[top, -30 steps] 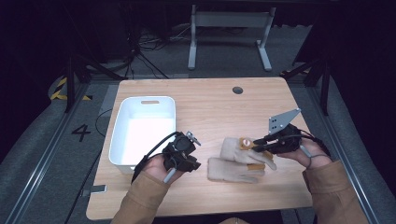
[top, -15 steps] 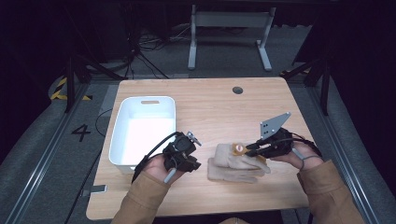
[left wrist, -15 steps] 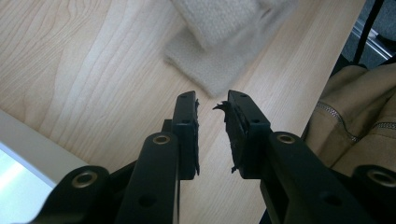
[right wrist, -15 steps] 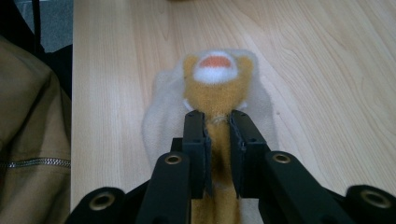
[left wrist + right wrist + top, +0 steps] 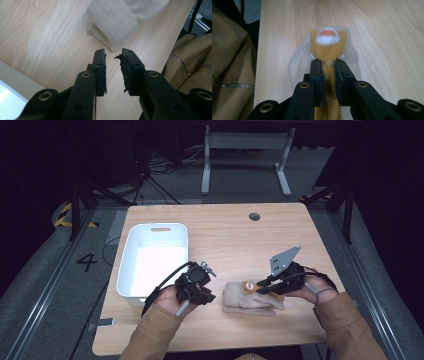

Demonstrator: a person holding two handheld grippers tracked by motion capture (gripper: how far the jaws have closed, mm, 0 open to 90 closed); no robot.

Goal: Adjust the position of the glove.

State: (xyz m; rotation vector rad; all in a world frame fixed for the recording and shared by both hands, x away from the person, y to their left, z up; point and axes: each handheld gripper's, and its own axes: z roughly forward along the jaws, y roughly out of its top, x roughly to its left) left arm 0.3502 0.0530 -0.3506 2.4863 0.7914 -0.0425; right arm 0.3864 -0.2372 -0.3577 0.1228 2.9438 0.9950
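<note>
One orange toy [image 5: 328, 53] btwn right claw [image 5: 327, 65] jaws.

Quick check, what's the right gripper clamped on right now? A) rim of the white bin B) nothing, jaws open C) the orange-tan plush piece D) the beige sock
C: in the right gripper view, the right gripper pinches the orange-tan plush piece, over the beige sock.
</note>
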